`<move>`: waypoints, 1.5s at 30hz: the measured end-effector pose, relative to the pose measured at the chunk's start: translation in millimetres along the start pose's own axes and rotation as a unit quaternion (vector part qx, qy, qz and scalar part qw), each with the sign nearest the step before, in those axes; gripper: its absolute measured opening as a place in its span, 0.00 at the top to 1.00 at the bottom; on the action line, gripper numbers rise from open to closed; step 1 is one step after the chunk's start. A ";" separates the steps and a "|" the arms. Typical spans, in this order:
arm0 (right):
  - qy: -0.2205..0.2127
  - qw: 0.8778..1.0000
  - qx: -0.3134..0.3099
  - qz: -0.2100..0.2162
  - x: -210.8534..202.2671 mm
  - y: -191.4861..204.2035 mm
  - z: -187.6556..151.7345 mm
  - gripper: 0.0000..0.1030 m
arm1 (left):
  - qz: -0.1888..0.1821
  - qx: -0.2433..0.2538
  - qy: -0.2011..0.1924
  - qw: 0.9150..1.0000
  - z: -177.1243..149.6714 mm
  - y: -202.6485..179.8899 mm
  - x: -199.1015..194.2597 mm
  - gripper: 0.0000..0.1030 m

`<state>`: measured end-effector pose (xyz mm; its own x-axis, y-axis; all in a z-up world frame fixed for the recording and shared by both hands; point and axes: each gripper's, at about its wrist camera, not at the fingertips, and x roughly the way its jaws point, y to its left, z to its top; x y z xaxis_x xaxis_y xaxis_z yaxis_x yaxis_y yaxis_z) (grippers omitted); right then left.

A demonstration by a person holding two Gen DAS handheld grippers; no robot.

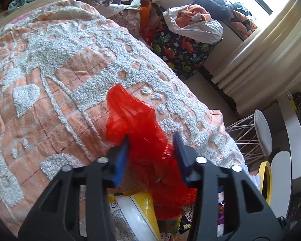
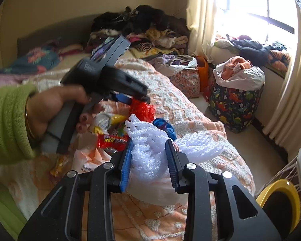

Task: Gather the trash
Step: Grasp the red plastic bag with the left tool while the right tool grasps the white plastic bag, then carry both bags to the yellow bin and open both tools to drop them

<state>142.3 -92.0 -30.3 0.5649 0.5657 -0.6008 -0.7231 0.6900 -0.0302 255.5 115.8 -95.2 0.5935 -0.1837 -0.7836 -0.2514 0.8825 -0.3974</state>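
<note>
My left gripper (image 1: 151,138) has its jaws apart around a crumpled red plastic bag (image 1: 134,120) on the orange and white quilt (image 1: 50,70); I cannot tell whether the pads press it. It also shows in the right wrist view (image 2: 130,99), held by a hand over the red bag (image 2: 143,108). My right gripper (image 2: 149,143) has its jaws around white foam netting (image 2: 150,146). Snack wrappers (image 2: 112,140) and a yellow and white packet (image 1: 138,210) lie on the bed between them. A blue wrapper (image 2: 164,126) lies behind the netting.
A yellow-rimmed bin (image 2: 281,200) stands on the floor at the right of the bed. A dinosaur-print hamper (image 2: 232,102) with a white bag of clothes stands by the window. Piles of clothes (image 2: 146,30) cover the far end of the bed. A white wire stool (image 1: 254,132) stands near the bin.
</note>
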 end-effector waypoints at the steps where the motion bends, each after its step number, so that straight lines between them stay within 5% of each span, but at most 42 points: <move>1: -0.004 1.000 0.005 -0.001 -3.1 -1.5 0.1 0.70 | -0.005 0.002 -0.004 1.000 -0.3 -1.7 -1.6 0.77; 5: -0.025 0.999 0.023 -0.005 -15.1 -7.1 1.6 0.71 | -0.021 0.014 -0.033 0.999 -1.2 -10.4 -16.7 0.86; 19: -0.074 0.995 0.070 -0.015 -56.9 -31.7 6.6 0.71 | -0.066 0.074 -0.136 0.986 -8.8 -65.2 -90.9 0.90; 45: -0.110 0.973 0.181 -0.090 -146.0 -101.4 -44.0 0.71 | -0.119 0.191 -0.130 0.966 -77.8 -179.1 -94.2 0.90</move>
<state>115.6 -264.4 25.4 0.7701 0.4757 -0.4251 -0.4395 0.8786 0.1870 185.2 -58.7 12.6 0.7838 -0.3299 -0.5261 0.1869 0.9333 -0.3067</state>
